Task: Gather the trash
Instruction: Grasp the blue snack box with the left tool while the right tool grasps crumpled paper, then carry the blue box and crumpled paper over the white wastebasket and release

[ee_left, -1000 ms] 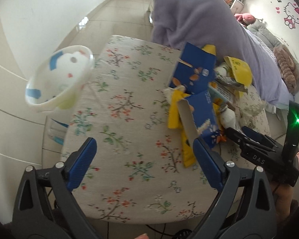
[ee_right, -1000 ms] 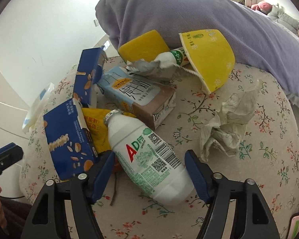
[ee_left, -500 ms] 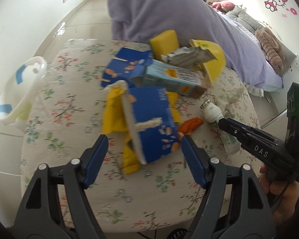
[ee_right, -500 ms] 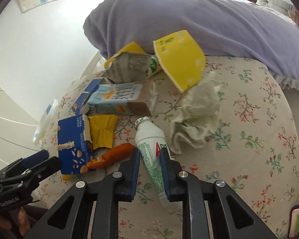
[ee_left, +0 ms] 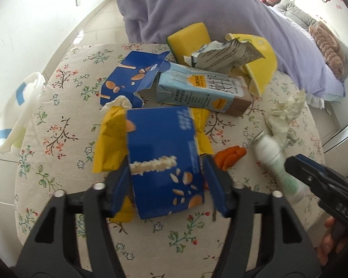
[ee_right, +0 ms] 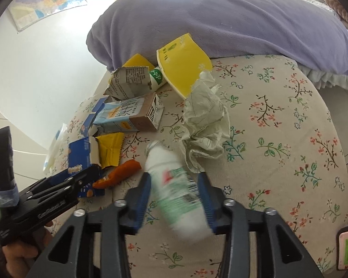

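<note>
Two grips: left gripper (ee_left: 167, 185) closing around blue box (ee_left: 164, 162), right gripper (ee_right: 175, 199) loosening around white bottle (ee_right: 174, 185).

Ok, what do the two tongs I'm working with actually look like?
Both tongs are black skeletal frames with triangular cutouts, silver screws and ribbed blue pads. The left tongs show white lettering on the body and blue tape round a black post. The right tongs show "DAS" lettering. No sleeves show.
</note>
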A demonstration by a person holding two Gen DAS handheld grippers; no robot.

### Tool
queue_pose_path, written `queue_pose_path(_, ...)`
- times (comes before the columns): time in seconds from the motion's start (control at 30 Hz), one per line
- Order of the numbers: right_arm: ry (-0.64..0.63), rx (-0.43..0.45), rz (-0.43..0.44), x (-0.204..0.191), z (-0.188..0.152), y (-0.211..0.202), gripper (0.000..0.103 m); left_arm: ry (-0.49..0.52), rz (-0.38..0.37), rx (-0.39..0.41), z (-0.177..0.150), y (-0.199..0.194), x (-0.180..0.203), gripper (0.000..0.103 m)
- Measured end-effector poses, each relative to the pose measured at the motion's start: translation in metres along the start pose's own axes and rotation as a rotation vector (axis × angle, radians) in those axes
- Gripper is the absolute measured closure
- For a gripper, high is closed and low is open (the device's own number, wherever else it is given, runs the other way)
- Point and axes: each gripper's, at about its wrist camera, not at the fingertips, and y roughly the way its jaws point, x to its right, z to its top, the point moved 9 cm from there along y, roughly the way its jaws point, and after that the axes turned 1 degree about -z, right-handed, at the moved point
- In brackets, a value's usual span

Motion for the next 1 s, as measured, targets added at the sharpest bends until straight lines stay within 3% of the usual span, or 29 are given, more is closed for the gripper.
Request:
queue_pose_path(0.23,0.019,0.015,0.001,0.002,0.002,-0.003,0.053,0.003,-0.01,0.002,0.0,-0.002,0.0,0.045)
queue_pose_path(0.4,0.069,0.053,-0.04,0.018,0.019,-0.005,0.043,-0.011,-0.032,0.006,-0.002,-0.01,-0.004,0.045)
queue_pose_path(0.63,0.125,0.02,-0.039,0.024,0.032,0.024,0.043,-0.027,-0.065,0.026,-0.001,-0.023,-0.012,0.045)
queue_pose_path(0.7,0.137,0.003,-0.052,0.027,0.031,0.032,0.048,-0.039,-0.079,0.029,0.0,-0.026,-0.014,0.045)
queue_pose_path(0.73,0.147,-0.005,-0.054,0.029,0.031,0.037,0.065,-0.044,-0.085,0.031,0.0,-0.028,-0.015,0.045)
queue_pose_path(0.77,0.153,-0.012,-0.046,0.03,0.03,0.04,0.071,-0.048,-0.09,0.035,0.001,-0.03,-0.017,0.045)
queue_pose_path(1.0,0.134,0.05,-0.055,0.021,0.038,0.023,0.076,-0.068,-0.106,0.06,0.006,-0.04,-0.029,0.045)
